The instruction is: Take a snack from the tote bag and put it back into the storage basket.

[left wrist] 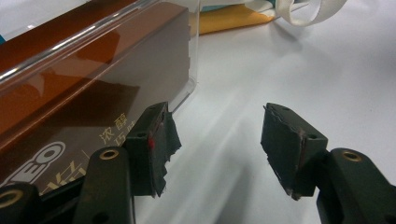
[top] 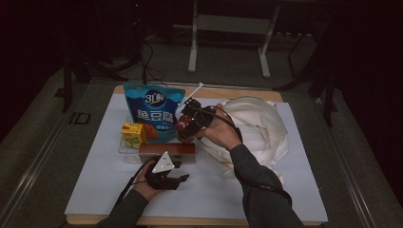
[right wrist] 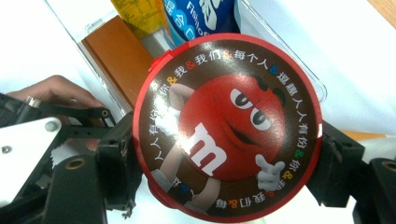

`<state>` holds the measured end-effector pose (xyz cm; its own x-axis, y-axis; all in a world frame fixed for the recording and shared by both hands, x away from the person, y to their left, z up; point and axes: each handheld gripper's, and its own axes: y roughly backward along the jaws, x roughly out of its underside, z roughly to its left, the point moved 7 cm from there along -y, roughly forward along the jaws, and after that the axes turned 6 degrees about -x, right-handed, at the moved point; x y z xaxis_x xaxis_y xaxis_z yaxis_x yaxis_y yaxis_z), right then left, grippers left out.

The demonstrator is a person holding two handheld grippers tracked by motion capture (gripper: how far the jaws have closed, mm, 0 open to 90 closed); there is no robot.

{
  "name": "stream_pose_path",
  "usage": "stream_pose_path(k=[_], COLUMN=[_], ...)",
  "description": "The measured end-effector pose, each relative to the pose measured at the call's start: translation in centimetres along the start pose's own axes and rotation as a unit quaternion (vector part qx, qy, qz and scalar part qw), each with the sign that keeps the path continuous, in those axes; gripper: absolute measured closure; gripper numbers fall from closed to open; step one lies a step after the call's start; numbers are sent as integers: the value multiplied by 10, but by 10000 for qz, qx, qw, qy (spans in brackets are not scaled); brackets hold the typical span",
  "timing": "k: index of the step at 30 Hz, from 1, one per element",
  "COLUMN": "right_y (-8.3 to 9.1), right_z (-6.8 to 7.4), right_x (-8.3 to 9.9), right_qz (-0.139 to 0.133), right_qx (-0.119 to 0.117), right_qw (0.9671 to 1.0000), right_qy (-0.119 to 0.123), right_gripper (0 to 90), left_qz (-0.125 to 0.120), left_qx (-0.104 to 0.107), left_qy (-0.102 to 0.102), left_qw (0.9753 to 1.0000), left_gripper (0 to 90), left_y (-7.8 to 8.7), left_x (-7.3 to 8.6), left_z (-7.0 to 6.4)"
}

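Right gripper point(right wrist: 224, 154) clamps a round red candy tin point(right wrist: 227, 126) above the clear tray point(top: 124, 148) holding snacks, while left gripper point(left wrist: 215, 149) gapes empty.

Brown box point(left wrist: 88, 79) crowds left; white mat point(left wrist: 261, 74) open rightward.

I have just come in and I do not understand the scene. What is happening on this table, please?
A person works with a gripper in each hand. The right gripper is shut on a round red candy tin, holding it over the clear tray. That tray holds a brown box, a yellow carton and a blue snack pouch. The left gripper is open with nothing between its jaws, close beside the brown box. A white bag lies at the right.
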<state>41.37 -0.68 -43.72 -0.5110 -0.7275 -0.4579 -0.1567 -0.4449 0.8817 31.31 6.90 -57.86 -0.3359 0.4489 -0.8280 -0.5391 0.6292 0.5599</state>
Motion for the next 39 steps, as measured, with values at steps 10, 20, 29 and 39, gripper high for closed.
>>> stream_pose_path(k=[10, 20, 29, 39], right_y=[-7, -16, -21, -28], right_z=[0, -1, -5, -12], right_x=[-6, -9, -10, -7], right_qz=[-1, 73, 117, 167], right_qx=[24, 127, 264, 390], right_qw=[10000, 9998, 9992, 9985], right_qy=[-66, -155, -260, -354], right_gripper=[257, 257, 257, 257], left_qz=[-6, -3, -8, -4], left_qx=[12, 13, 12, 11], left_qy=[16, 10, 11, 5], left_qw=[10000, 10000, 10000, 10000], left_gripper=[424, 423, 423, 424], left_y=[0, 0, 0, 0], left_x=[0, 0, 0, 0], left_z=[0, 0, 0, 0])
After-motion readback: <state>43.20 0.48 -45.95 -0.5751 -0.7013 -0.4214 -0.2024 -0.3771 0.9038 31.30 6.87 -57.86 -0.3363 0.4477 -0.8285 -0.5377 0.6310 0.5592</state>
